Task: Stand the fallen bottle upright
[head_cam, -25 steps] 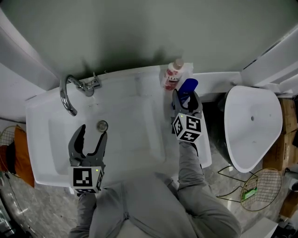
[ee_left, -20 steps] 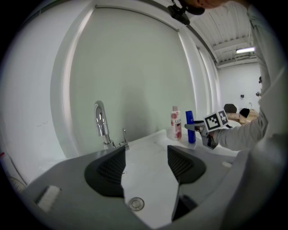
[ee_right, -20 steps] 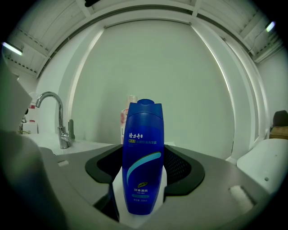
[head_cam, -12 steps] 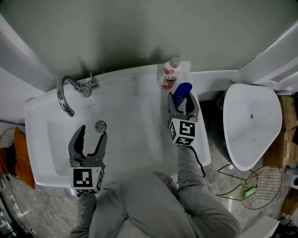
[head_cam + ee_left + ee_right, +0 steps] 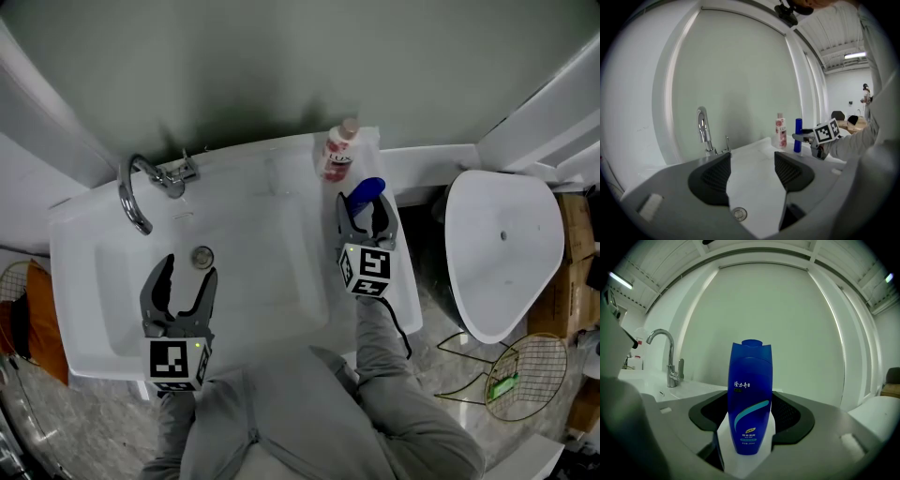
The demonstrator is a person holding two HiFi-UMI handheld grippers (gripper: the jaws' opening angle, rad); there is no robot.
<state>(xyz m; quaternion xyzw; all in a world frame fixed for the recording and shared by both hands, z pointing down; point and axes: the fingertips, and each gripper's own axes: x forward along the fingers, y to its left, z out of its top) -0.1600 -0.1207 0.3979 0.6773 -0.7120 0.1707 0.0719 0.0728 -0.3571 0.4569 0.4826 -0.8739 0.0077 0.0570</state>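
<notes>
A blue bottle (image 5: pixel 367 188) stands upright on the sink's right ledge, cap up, label facing the right gripper view (image 5: pixel 750 399). My right gripper (image 5: pixel 367 208) is shut on it, one pad pressing each side of its lower body (image 5: pixel 750 423). The left gripper view also catches the blue bottle (image 5: pixel 798 135) far to the right. My left gripper (image 5: pixel 180 274) hangs open over the basin with nothing between its pads (image 5: pixel 752 171).
A pink-labelled bottle (image 5: pixel 338 152) stands just behind the blue one at the ledge's back corner. The chrome faucet (image 5: pixel 136 192) and drain (image 5: pixel 202 256) lie left in the white sink (image 5: pixel 281 291). A toilet (image 5: pixel 502 253) and a wire basket (image 5: pixel 516 375) are to the right.
The right gripper has rolled slightly with the blue bottle still in its grip. The left gripper has kept still.
</notes>
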